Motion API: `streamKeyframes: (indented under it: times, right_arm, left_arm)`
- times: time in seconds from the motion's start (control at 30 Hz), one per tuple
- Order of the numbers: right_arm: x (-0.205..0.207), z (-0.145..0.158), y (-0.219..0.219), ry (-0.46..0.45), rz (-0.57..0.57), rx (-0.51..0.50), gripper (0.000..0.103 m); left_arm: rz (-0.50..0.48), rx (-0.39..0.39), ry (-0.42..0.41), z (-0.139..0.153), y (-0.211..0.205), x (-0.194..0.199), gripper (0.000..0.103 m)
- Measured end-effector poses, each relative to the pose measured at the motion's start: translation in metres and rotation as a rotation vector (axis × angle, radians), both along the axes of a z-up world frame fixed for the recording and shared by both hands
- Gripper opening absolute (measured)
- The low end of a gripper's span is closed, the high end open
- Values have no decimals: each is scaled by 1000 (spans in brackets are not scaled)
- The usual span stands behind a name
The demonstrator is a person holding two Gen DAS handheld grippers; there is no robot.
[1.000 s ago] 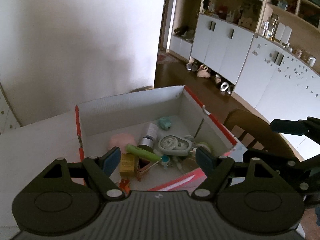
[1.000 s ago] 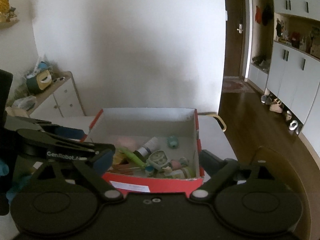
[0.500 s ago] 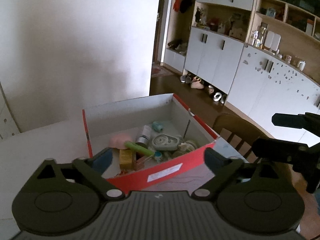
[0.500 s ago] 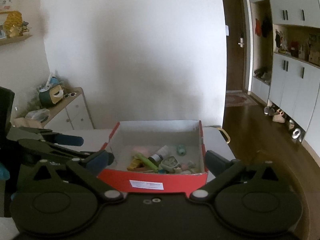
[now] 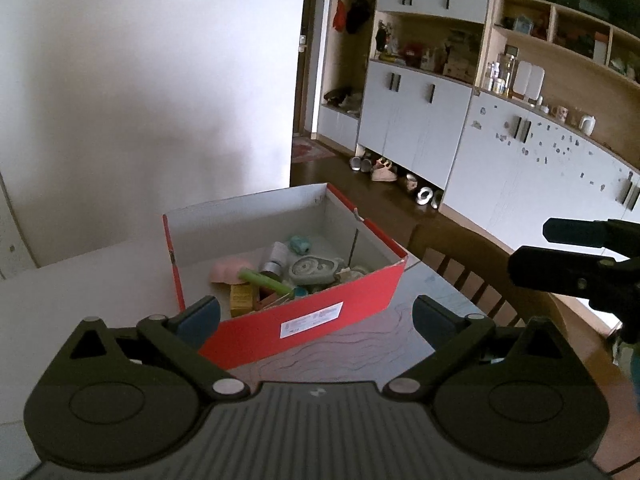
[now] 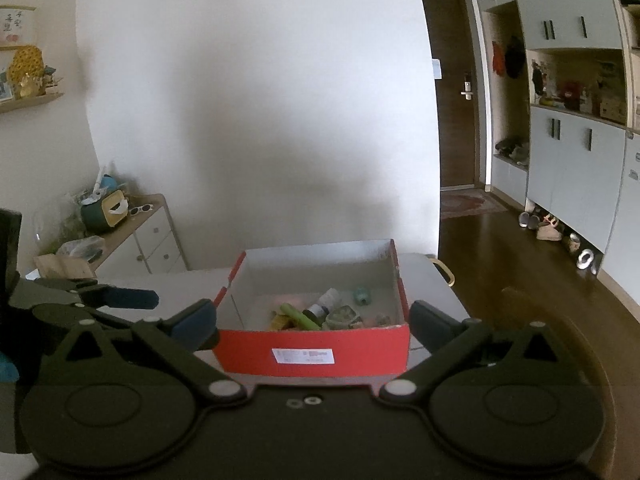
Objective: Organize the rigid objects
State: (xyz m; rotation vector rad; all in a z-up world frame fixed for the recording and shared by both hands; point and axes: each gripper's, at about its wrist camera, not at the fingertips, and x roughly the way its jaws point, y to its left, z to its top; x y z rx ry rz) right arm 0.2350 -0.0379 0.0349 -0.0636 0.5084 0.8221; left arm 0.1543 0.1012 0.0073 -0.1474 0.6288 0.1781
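A red cardboard box (image 5: 304, 322) (image 6: 312, 354) with a white inside stands on the table. It holds several small items: a green tube (image 5: 264, 282) (image 6: 298, 316), a pink piece (image 5: 228, 270), a small dark bottle with a white cap (image 5: 276, 258) (image 6: 324, 304), a grey-green case (image 5: 314, 270), a teal piece (image 5: 300, 244) (image 6: 362, 295) and a yellow carton (image 5: 242, 300). My left gripper (image 5: 316, 316) hangs open in front of the box, nothing between its fingers. My right gripper (image 6: 312, 322) is open too, back from the box's near wall.
A wooden chair (image 5: 472, 268) stands at the table's right side. White cabinets and shelves (image 5: 420, 120) line the far right wall, with shoes on the dark floor. A low drawer unit (image 6: 140, 236) with clutter stands at the left. Each gripper shows at the edge of the other's view.
Both grippers have drawn back and up from the box, which now looks smaller and shows its red front wall. Their jaws have spread wider.
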Motion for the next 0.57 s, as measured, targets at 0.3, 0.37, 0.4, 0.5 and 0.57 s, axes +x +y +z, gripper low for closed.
streamKeyframes:
  times: [0.3, 0.37, 0.4, 0.5, 0.57]
  right_arm:
    - [-8, -3, -11, 17, -24, 15, 103]
    - [-11, -4, -12, 18, -27, 16, 103]
    - [-12, -5, -13, 19, -28, 16, 103]
    - [-15, -7, -15, 23, -32, 15, 103]
    - [-16, -9, -17, 28, -37, 15, 103]
  left_arm:
    - [-33, 19, -23, 4, -12, -9, 103]
    - [-43, 24, -26, 5, -15, -10, 103]
    - [-45, 29, -28, 4, -17, -11, 103]
    - [-48, 38, -29, 4, -21, -13, 103]
    - [-51, 32, -27, 4, -21, -14, 103]
